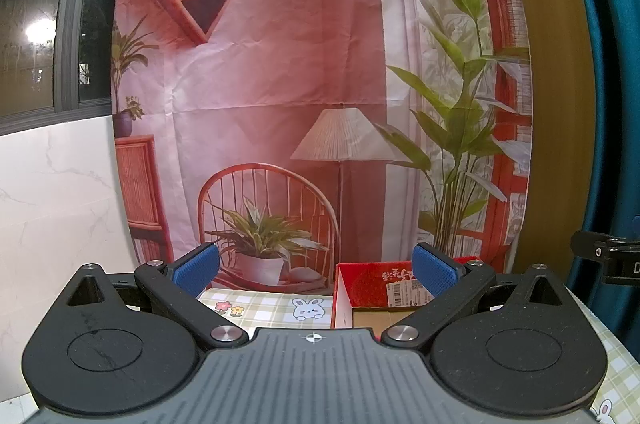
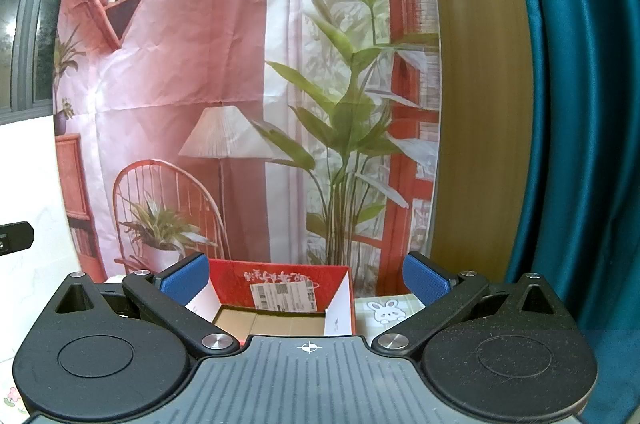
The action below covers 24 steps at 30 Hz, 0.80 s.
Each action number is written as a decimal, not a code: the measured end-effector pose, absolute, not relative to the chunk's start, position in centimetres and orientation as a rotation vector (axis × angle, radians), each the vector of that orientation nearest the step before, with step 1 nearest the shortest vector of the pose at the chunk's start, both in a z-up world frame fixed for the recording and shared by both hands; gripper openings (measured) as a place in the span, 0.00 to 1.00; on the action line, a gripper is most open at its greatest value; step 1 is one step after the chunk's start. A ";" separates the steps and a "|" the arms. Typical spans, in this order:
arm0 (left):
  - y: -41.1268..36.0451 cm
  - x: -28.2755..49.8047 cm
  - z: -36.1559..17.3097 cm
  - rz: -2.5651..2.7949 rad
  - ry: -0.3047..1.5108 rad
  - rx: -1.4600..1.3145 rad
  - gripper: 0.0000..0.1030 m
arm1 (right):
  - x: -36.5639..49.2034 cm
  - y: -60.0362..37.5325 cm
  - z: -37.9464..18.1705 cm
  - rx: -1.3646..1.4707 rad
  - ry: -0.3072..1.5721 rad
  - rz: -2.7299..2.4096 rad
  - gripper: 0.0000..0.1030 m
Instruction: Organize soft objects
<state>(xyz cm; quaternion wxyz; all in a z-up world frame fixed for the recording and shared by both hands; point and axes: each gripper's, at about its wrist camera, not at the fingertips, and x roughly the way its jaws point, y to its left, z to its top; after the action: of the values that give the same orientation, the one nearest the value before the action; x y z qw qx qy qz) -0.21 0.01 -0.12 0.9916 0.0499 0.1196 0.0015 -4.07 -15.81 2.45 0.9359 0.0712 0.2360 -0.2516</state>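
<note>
My left gripper (image 1: 316,274) is open and empty, raised above the near part of the table. My right gripper (image 2: 306,278) is open and empty too. An open red cardboard box (image 2: 280,288) with a brown inside floor and a shipping label stands at the table's far side, straight ahead in the right wrist view. In the left wrist view the red cardboard box (image 1: 372,286) sits right of centre. No soft object shows in either view.
A green checked tablecloth (image 1: 264,308) with bunny and flower prints covers the table. A printed room backdrop (image 1: 280,84) hangs close behind the box. A teal curtain (image 2: 580,104) hangs at the right. A white marble wall (image 1: 52,204) is at the left.
</note>
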 end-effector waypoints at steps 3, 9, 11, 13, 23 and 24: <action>0.1 -0.2 -0.1 0.002 0.240 0.099 1.00 | -4.0 -15.8 2.6 0.146 0.482 -0.514 1.00; 0.2 -0.2 0.0 0.001 0.240 0.098 1.00 | -4.0 -15.7 2.5 0.146 0.479 -0.515 1.00; 0.2 -0.2 0.0 0.002 0.240 0.098 1.00 | -4.0 -15.7 2.6 0.145 0.479 -0.515 1.00; 0.2 -0.3 0.0 0.002 0.239 0.097 1.00 | -4.0 -15.7 2.5 0.145 0.478 -0.515 1.00; 0.1 -0.2 0.0 0.003 0.240 0.098 1.00 | -4.1 -15.9 2.5 0.145 0.477 -0.515 1.00; 0.1 -0.2 0.0 0.003 0.239 0.098 1.00 | -4.1 -15.9 2.4 0.145 0.476 -0.514 1.00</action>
<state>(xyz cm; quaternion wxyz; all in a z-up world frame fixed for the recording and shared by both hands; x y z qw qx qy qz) -0.25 0.12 -0.03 0.9917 0.0487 0.1194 0.0016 -4.06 -15.91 2.42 0.9366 0.0709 0.2332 -0.2516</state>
